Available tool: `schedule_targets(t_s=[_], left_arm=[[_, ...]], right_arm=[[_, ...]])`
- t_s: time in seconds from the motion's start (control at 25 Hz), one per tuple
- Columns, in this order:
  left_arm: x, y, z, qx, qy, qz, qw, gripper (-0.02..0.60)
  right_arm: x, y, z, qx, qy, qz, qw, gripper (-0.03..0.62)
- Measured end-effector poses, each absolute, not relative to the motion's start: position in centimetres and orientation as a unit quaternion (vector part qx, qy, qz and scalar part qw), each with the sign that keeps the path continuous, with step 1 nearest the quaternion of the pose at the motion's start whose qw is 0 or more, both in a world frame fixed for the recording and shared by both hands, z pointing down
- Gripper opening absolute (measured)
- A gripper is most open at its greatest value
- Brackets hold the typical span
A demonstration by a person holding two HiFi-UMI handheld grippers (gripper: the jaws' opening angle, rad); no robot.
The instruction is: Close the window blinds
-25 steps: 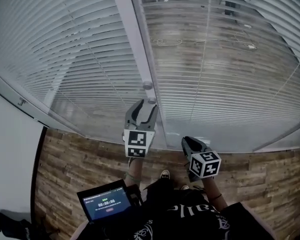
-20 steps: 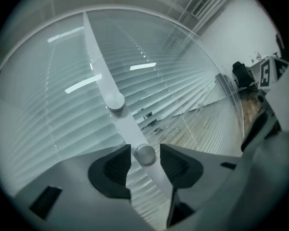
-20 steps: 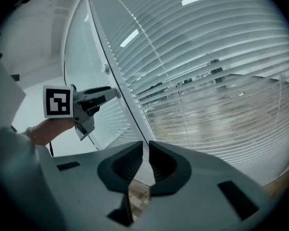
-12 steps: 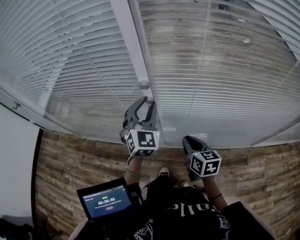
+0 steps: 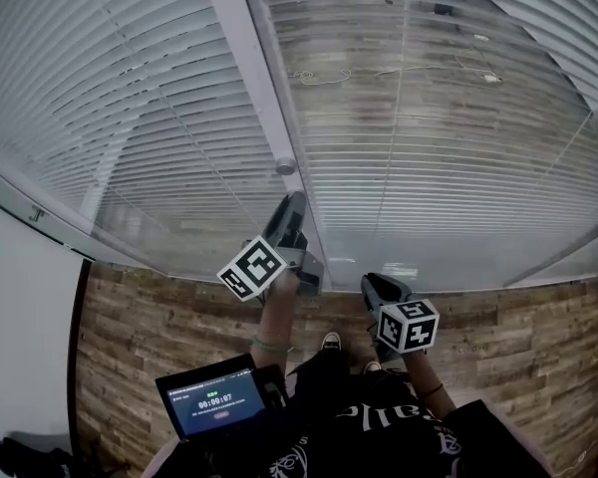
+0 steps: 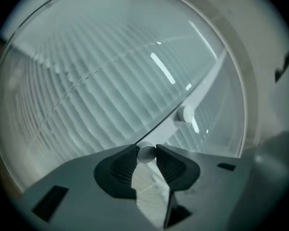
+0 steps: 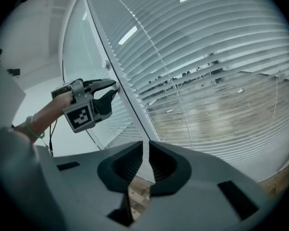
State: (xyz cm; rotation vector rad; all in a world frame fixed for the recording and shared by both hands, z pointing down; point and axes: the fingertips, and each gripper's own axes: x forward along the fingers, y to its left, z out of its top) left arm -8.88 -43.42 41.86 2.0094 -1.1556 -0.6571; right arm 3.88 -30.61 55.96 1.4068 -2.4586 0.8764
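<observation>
- Dead centre of the head view, my left gripper is up against the white frame post between the two glass panes, rolled over on its side.
- Its fingers have just been closing, and in the left gripper view they pinch a small round knob on that post, with both pads on it.
- From the head view you can't see that knob at all, because the gripper covers it. Only a second knob shows, just above on the post.
- My right gripper sits lower right, off the glass. Its fingers are a narrow slit apart with nothing in it.
- The blinds fill the whole upper frame behind the glass. In the right pane, wood floor shows through the slats. The left pane looks much more solid, though I can't really make out the slat angle.
- At lower left there's a screen with a timer, but the digits are too small to read.
</observation>
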Motion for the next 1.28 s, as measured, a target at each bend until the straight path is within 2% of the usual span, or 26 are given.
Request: schedule_targets(t_s=[0.08, 0.12, 0.2, 0.28, 0.44, 0.52, 0.64, 0.76, 0.84, 0.92, 1.28], left_arm=[[-8.8, -43.3, 41.6, 0.735, -0.391, -0.342, 0.435, 0.127], [-8.8, -43.3, 41.4, 0.724, -0.376, -0.365, 0.449, 0.127], [-8.9, -43.4, 41.5, 0.741, -0.392, -0.347, 0.421, 0.129], [-8.8, -43.4, 41.8, 0.790, -0.446, -0.261, 0.331, 0.129], [-8.6, -42.6, 43.0, 0.827, -0.557, 0.069, 0.015, 0.130], [-8.7, -42.6, 43.0, 0.800, -0.561, 0.179, -0.115, 0.130], [-7.8, -42.8, 42.6, 0.772, -0.533, 0.262, -0.227, 0.130], [-7.4, -43.0, 42.7, 0.745, -0.506, 0.323, -0.291, 0.137], [-7.7, -43.1, 42.7, 0.753, -0.506, 0.315, -0.278, 0.132], [-7.9, -43.2, 42.7, 0.777, -0.521, 0.273, -0.225, 0.130], [-8.7, -43.2, 41.9, 0.814, -0.540, -0.111, 0.182, 0.127]], right_arm=[[4.1, -30.4, 56.0, 0.474, -0.825, 0.294, 0.089, 0.051], [4.3, -30.3, 56.0, 0.476, -0.824, 0.294, 0.089, 0.051], [4.7, -30.3, 56.0, 0.479, -0.822, 0.294, 0.088, 0.051], [5.0, -30.4, 56.0, 0.483, -0.820, 0.295, 0.086, 0.051], [5.7, -30.5, 56.1, 0.489, -0.816, 0.297, 0.084, 0.051], [5.8, -30.5, 56.2, 0.490, -0.815, 0.298, 0.085, 0.051], [5.6, -30.6, 56.6, 0.488, -0.815, 0.301, 0.087, 0.051], [5.2, -30.6, 56.7, 0.483, -0.818, 0.300, 0.089, 0.051], [5.1, -30.7, 56.7, 0.481, -0.819, 0.298, 0.090, 0.051], [5.4, -30.9, 56.9, 0.482, -0.819, 0.299, 0.092, 0.051], [5.0, -31.3, 57.5, 0.472, -0.824, 0.297, 0.100, 0.051]])
